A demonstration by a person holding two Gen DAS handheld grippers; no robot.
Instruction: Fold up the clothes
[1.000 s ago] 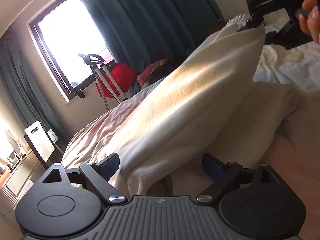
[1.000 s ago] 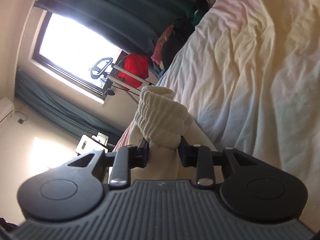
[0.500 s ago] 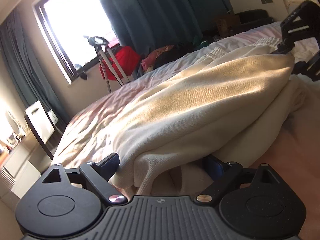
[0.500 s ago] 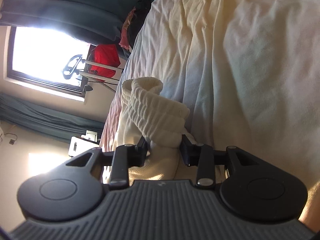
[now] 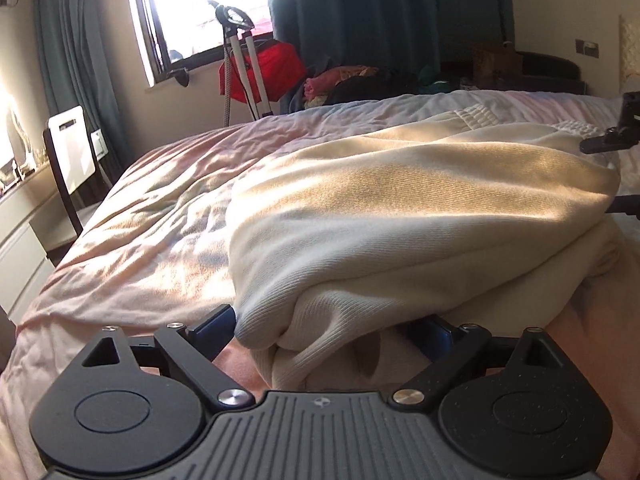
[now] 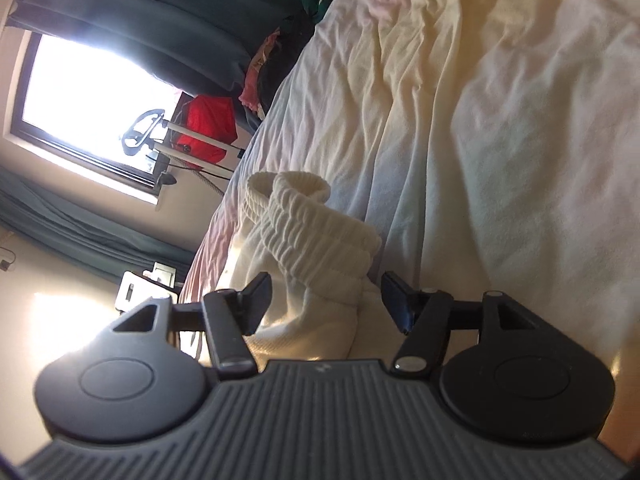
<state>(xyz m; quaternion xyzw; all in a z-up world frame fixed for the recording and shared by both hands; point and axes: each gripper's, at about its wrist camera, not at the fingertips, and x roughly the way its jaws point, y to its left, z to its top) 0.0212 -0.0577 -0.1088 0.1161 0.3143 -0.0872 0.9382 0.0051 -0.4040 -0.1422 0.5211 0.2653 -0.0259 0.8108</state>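
A cream knitted garment [image 5: 400, 208] lies folded over in a mound on the bed. My left gripper [image 5: 332, 330] is open, its jaws wide on either side of the garment's near edge, which bulges between them. My right gripper [image 6: 326, 300] is open, and the garment's ribbed cuff [image 6: 316, 232] lies loose between its spread fingers. Part of the right gripper also shows at the right edge of the left wrist view [image 5: 616, 136], at the garment's far end.
The bed has a wrinkled pale pink sheet [image 5: 152, 216]. A red bag on a trolley [image 5: 260, 68] stands under the window. A pile of clothes [image 5: 352, 84] lies beyond the bed. A dark chair with a white back [image 5: 72, 152] stands at the left.
The garment was lowered from raised to resting on the bed. My right gripper, shut on the cuff before, has opened. The left gripper's view has levelled out near the sheet.
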